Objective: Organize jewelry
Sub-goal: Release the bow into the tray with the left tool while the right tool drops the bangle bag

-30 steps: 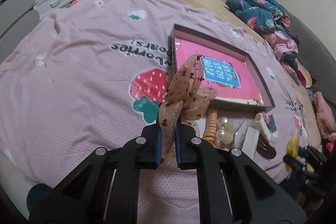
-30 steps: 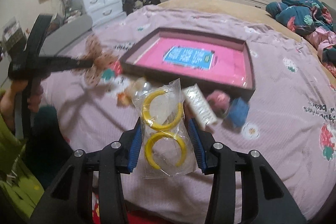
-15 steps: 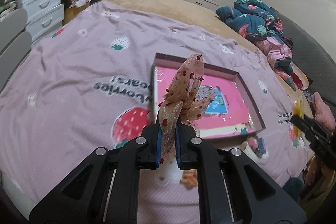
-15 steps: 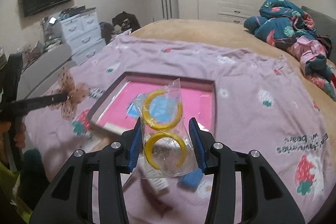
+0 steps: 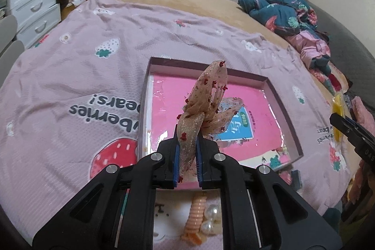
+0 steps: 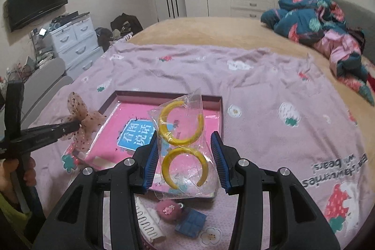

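Our left tongs (image 5: 187, 154) are pinched nearly closed on a tulle bow (image 5: 206, 104) dotted with red, gripping its glittery tail so the loops stand up ahead of the tips. Our right tongs (image 6: 185, 156) stand at a middling width, clamped on the sides of a clear bag (image 6: 185, 151) that holds two yellow hoop earrings (image 6: 180, 121).

Just beyond and below both pairs lies the shallow box (image 5: 267, 81) with its pink lining and blue label, resting on the strawberry blanket (image 5: 70, 67) that covers the bed. The bow hangs over the box's near left part, the bag over its near right part; neither touches the lining. Apart from the label, the box looks bare inside, so we judge that nothing is sorted into it yet.

Closer to us than the box, under the left tongs, a peach spiral hair tie (image 5: 195, 214) and some pearl pieces (image 5: 211, 217) lie on the blanket. Under the right tongs lie a white comb-like clip (image 6: 150, 224), a fuzzy pink piece (image 6: 167, 209) and a small blue square piece (image 6: 191, 223). These all remain outside the box.

As we read it, the task is at an early stage: two items are carried and about to be set down, and at least five loose pieces are left to gather.
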{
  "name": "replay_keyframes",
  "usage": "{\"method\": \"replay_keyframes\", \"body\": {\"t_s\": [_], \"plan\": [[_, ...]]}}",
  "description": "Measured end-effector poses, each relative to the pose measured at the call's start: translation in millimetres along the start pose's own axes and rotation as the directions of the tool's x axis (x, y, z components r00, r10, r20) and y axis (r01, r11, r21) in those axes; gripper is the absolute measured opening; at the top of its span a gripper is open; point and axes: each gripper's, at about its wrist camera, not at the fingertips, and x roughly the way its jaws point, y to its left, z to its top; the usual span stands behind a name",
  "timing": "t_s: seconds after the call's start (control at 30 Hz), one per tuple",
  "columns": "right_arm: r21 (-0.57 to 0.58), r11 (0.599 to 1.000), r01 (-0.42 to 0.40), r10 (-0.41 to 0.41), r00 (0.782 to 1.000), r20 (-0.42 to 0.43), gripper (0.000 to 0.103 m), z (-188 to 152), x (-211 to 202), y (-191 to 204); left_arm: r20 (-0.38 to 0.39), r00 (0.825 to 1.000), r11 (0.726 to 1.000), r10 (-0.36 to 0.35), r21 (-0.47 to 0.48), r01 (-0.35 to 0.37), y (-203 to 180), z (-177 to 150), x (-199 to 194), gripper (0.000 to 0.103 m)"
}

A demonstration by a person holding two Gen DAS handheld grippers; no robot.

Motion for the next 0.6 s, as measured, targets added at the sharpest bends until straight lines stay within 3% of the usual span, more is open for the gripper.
{"method": "replay_keyframes", "body": {"t_s": [0.4, 0.53, 0.6], "plan": [[0.071, 0.997, -0.008, 0.016, 0.992, -0.125, 0.042, -15, 60, -2, -0.058, 0.997, 0.998, 0.055, 0.030, -0.053, -4, -1, 40, 0.010], [0.064, 0.998, 0.004, 0.006, 0.988, -0.154, 0.043, -19, 76, 0, -0.068, 0.996, 0.998, 0.065, 0.029, -0.063, 0, -5, 42, 0.020], [0.069, 0.998, 0.010, 0.002, 0.985, -0.173, 0.043, -22, 84, 0, -0.065, 0.995, 0.997, 0.069, 0.027, -0.068, 2, -5, 40, 0.032]]}}
